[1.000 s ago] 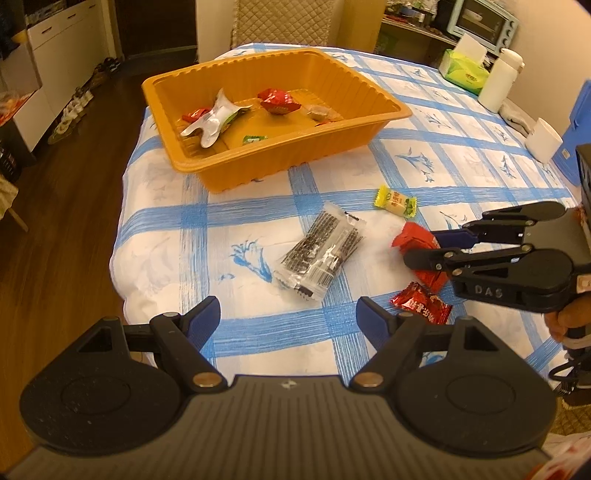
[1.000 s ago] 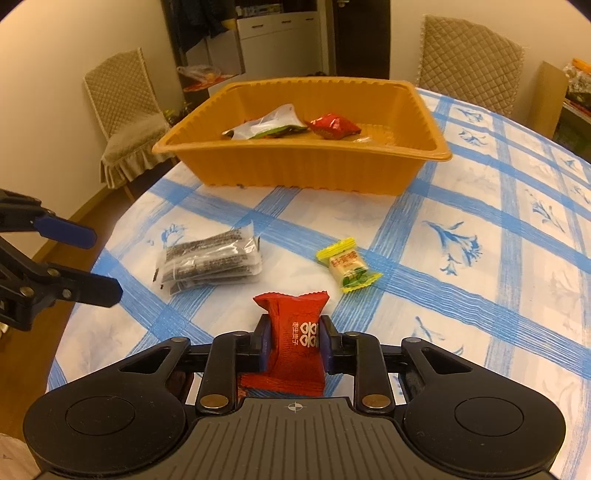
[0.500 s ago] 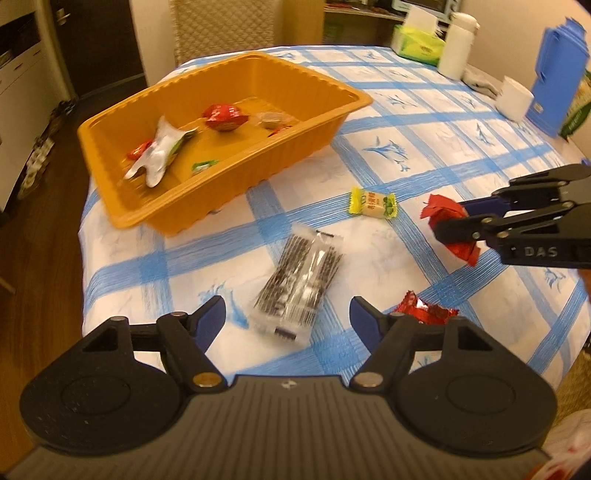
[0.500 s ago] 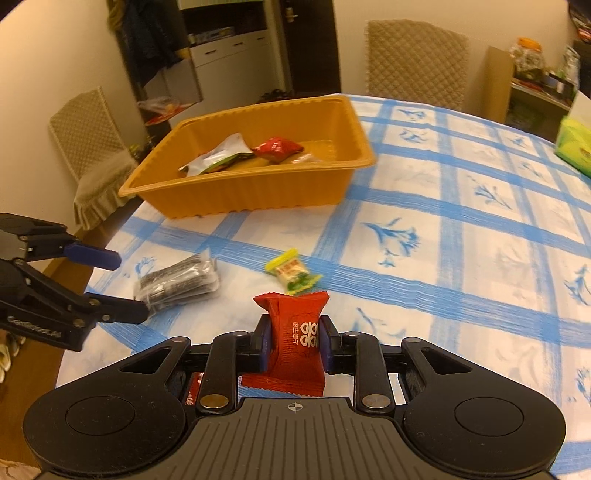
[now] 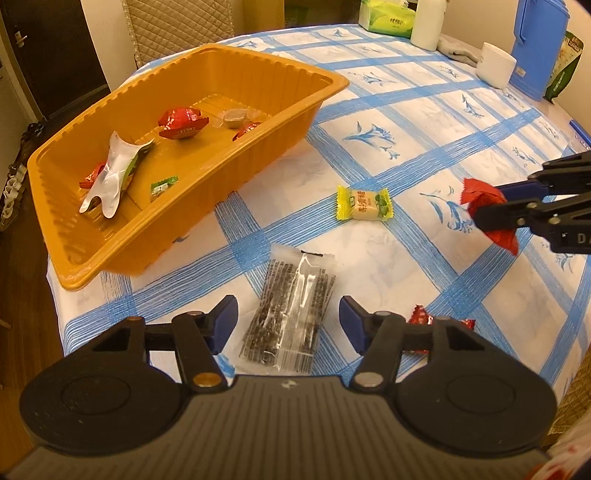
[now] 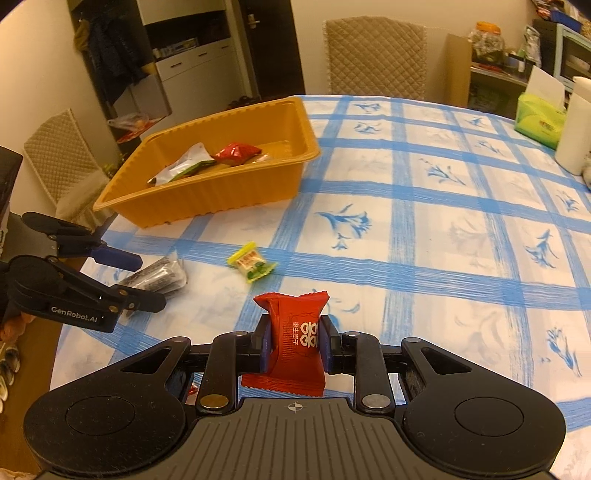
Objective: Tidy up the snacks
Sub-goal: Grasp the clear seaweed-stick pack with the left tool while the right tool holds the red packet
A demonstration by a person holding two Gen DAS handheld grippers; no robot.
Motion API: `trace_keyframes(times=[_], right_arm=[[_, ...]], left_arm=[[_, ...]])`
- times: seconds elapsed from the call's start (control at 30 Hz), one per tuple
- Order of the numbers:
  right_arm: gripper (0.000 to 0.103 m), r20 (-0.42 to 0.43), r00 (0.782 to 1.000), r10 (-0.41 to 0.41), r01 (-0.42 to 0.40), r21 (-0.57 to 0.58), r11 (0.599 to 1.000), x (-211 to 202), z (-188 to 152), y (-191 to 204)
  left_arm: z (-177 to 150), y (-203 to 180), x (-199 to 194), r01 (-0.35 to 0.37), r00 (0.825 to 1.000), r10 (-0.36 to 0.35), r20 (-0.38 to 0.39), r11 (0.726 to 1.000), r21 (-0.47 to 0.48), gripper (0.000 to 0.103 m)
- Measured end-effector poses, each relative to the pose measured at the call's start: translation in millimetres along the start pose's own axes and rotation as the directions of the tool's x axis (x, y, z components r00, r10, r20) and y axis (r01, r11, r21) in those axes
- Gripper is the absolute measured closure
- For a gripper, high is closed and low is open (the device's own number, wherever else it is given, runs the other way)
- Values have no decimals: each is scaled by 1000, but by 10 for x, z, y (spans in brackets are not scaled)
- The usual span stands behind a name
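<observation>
An orange tray (image 5: 258, 155) (image 6: 207, 195) on the blue-checked tablecloth holds several wrapped snacks. A clear packet of dark sticks (image 5: 291, 314) (image 6: 159, 275) lies between the fingers of my left gripper (image 5: 288, 319) (image 6: 146, 282), whose jaws are closing but stand apart from it on both sides. My right gripper (image 6: 293, 341) (image 5: 491, 206) is shut on a red snack packet (image 6: 295, 347) (image 5: 484, 199), held above the table. A yellow-green candy (image 5: 364, 203) (image 6: 253, 262) lies between the two grippers. A small red candy (image 5: 421, 317) rests by my left gripper's right finger.
At the far table edge stand a green tissue box (image 5: 388, 18) (image 6: 537, 122), a white bottle (image 5: 428, 22), a white cup (image 5: 496, 68) and a blue jug (image 5: 539, 44). Quilted chairs (image 6: 373, 55) surround the table. The table edge and wooden floor (image 5: 22, 295) lie to the left.
My left gripper moved in over the clear packet and its fingers narrowed around it. My right gripper carried the red packet up and to the right; its grip is unchanged.
</observation>
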State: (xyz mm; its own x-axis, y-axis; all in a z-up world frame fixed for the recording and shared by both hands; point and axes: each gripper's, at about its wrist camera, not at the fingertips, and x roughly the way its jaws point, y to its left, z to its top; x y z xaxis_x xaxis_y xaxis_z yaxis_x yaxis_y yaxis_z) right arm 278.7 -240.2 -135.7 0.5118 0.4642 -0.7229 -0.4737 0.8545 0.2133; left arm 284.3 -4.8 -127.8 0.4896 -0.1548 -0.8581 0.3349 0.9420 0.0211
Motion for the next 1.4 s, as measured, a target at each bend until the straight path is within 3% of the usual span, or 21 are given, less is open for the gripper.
trace_keyframes(times=[0.27, 0.43, 0.87, 1.4], right_arm=[[77, 2, 1000, -8, 8, 20, 1000, -19, -16, -36], [77, 1, 1000, -6, 6, 18, 1000, -14, -18, -30], [77, -1, 1000, 13, -13, 3, 1000, 9, 10, 32], [77, 20, 999, 45, -45, -13, 999, -35, 147, 134]], left_arm=[[-5, 2, 34, 6, 1000, -7, -19, 1000, -15, 63], [-16, -16, 23, -1, 1000, 0, -17, 999, -37, 67], [-93, -45, -62, 19, 1000, -20, -8, 994, -107, 68], [-79, 82, -640, 13, 995, 8, 99, 978, -207, 68]])
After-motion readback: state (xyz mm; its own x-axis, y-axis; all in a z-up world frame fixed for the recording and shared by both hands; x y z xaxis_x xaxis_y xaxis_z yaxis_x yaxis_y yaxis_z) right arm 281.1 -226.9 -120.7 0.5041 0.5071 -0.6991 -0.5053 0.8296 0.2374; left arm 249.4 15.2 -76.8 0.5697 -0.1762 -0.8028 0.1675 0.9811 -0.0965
